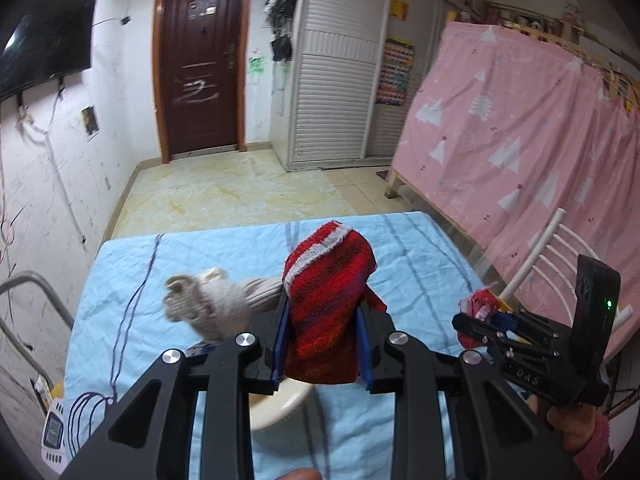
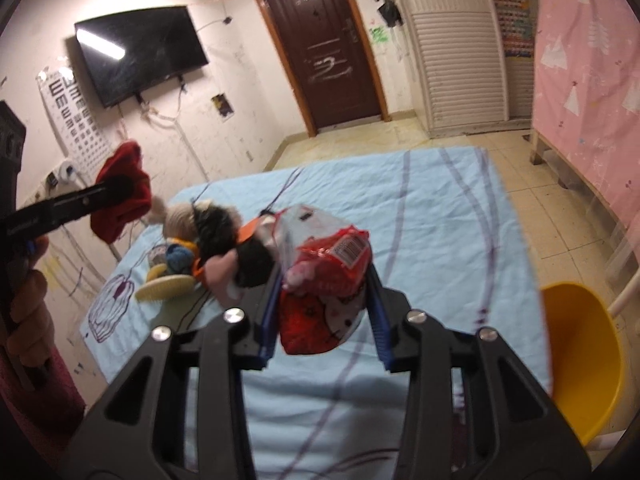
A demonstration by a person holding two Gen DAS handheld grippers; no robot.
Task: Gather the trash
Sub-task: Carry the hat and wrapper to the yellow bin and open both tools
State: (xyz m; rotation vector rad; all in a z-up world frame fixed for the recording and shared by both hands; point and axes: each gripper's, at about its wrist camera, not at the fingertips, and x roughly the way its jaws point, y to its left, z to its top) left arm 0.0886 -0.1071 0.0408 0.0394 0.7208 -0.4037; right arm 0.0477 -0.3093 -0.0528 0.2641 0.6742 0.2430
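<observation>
My left gripper (image 1: 323,300) is shut on a red knitted cloth with a white stripe (image 1: 328,292) and holds it above the light blue table cover (image 1: 420,248). The cloth also shows in the right wrist view (image 2: 120,192), held high at the left. My right gripper (image 2: 326,276) is shut on a crumpled red plastic snack wrapper (image 2: 328,276) with a barcode, above the table. The wrapper also shows in the left wrist view (image 1: 478,306), in the other gripper at the right.
A beige knitted glove (image 1: 208,304) lies left of the red cloth. A pile of small items with a cream bowl (image 2: 168,284) sits at the table's left. A yellow bin (image 2: 580,360) stands right of the table. A white chair (image 1: 560,248) and pink curtain (image 1: 520,120) are at right.
</observation>
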